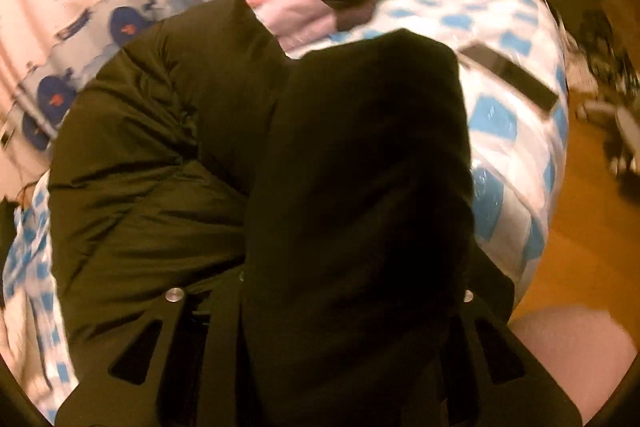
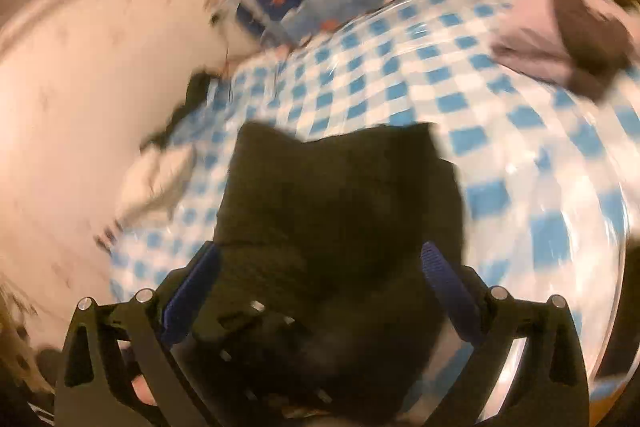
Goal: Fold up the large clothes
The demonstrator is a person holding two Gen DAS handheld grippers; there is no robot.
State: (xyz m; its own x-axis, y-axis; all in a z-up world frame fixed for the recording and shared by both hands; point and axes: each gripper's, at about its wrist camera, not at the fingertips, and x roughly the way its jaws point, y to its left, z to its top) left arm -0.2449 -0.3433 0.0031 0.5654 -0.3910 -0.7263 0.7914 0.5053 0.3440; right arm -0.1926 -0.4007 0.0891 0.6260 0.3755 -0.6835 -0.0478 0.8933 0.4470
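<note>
Black jacket (image 1: pixel 168 163) lies bunched on checked blue-white tablecloth (image 1: pixel 512 107), filling near half of table up to its near edge. Left gripper (image 1: pixel 320 291) buried under dark fabric fold; fingers hidden, so cannot tell if spread or pinching. Right gripper (image 2: pixel 320 267) spread wide, blue pads (image 2: pixel 192 291) on both sides of black fabric, not pressing it. Bare cloth toward far edge in right view. Only left view shows dark flat remote (image 1: pixel 508 75) near right edge, wooden floor (image 1: pixel 580 227) beyond. Both views show pink-grey folded garment (image 2: pixel 540 39) at far edge.
</note>
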